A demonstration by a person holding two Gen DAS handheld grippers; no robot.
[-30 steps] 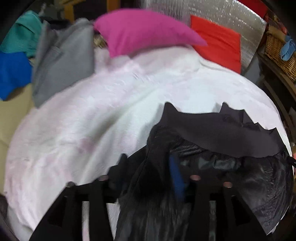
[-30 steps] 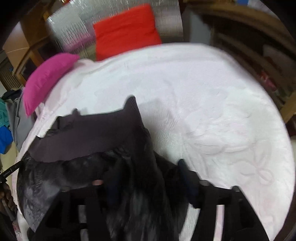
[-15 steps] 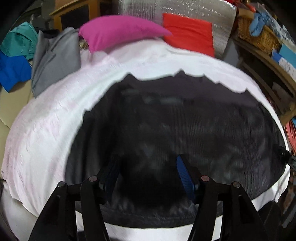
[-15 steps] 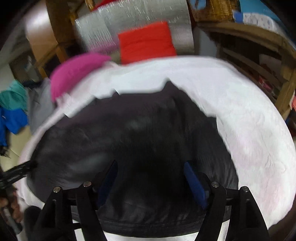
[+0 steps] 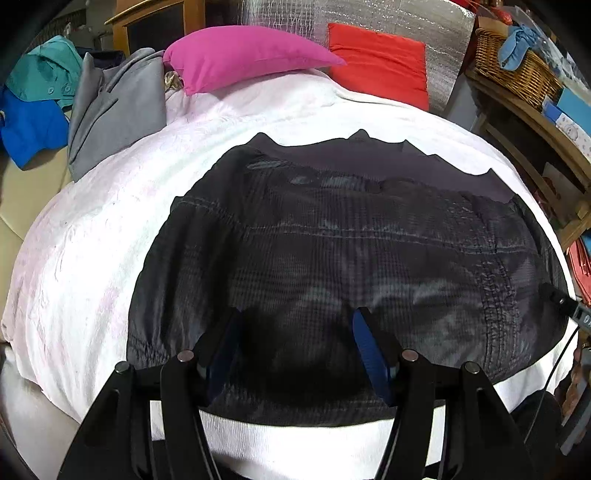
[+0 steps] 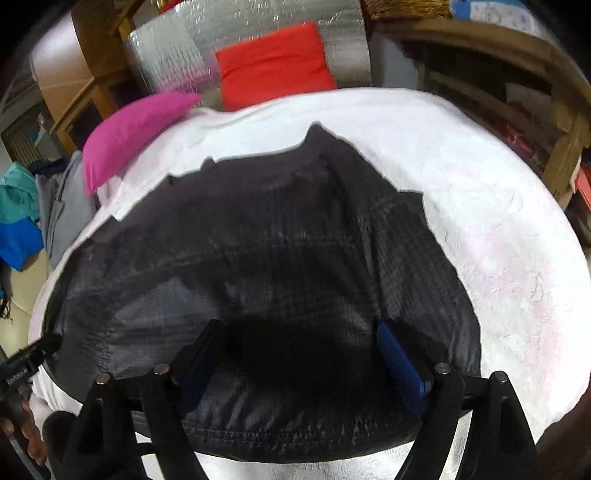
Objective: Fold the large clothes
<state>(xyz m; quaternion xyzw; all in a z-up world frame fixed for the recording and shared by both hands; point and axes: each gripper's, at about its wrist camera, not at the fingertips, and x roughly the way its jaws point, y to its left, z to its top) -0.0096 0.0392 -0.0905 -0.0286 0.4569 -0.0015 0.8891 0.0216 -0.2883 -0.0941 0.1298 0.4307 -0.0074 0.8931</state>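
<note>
The black garment lies spread flat on the white bedspread, filling most of the near half of the bed. Its fabric has a fine grid weave with a faint sheen, and a stitched seam runs across it from side to side. Along the far edge a band of plainer, matte dark cloth shows, its outline jagged against the white. The near hem, with a row of stitching, runs just short of the bed's front edge.

Both grippers hover low over that near hem. The left gripper has its blue-padded fingers spread apart with the cloth lying flat beneath them — nothing pinched. The right gripper stands wider and its jaws are opening; the garment lies under them, not caught between the pads. In the right wrist view the tip of the left tool pokes in at the left edge, with a bit of the person's hand below it.

Farther back, a magenta pillow rests at the head of the bed, and a red cushion leans against a silver foil-like sheet. To the left a grey garment is draped over the bed's corner, with teal clothing and blue clothing heaped beyond it. On the right, wooden shelving carries a wicker basket with a light-blue cloth in it.
</note>
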